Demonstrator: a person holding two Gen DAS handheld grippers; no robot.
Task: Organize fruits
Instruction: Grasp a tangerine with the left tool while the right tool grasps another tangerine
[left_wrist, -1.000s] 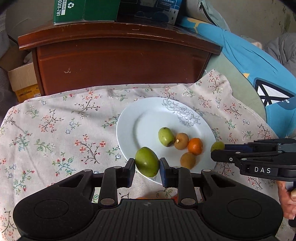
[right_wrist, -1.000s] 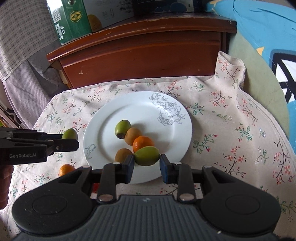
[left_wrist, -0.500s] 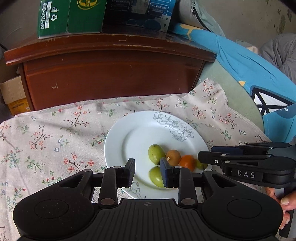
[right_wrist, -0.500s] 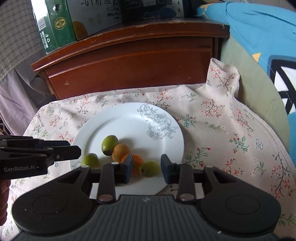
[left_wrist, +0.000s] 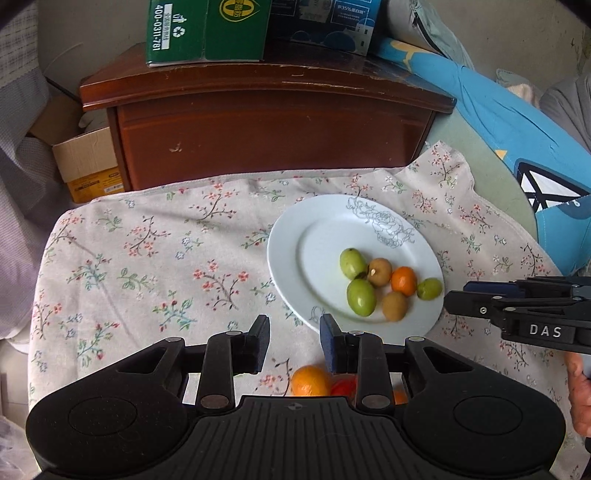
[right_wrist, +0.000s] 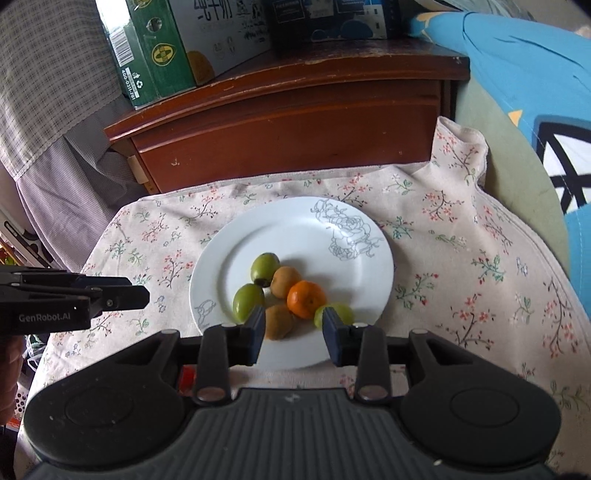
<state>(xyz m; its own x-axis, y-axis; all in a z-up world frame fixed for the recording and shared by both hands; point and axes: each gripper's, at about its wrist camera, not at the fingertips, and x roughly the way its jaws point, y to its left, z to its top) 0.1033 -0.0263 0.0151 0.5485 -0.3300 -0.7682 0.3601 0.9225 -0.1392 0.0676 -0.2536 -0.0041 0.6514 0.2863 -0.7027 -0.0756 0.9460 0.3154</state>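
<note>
White plate (left_wrist: 291, 258) on the floral cloth (left_wrist: 147, 266), in front of the brown wooden cabinet (left_wrist: 266, 125). Six fruits bunched on the plate's near-right part: two green fruits (left_wrist: 361, 297) on the left of the bunch, two brown fruits (left_wrist: 379, 271), one orange fruit (left_wrist: 403, 280) and a smaller green fruit (left_wrist: 429, 288) by the plate's right rim. Left gripper (left_wrist: 293, 345) is off the plate's near-left rim, fingers parted, nothing between them, only cloth below. Right gripper (right_wrist: 293, 332) is over the plate's near edge; its fingers have just been opening and stand released, gripping nothing, one brown fruit (right_wrist: 279, 321) on the plate seen through the gap. Another orange fruit (left_wrist: 310, 380) and a red item (left_wrist: 343, 386) lie on the cloth off the plate's near edge. Green carton (left_wrist: 207, 29) on the cabinet top.
</note>
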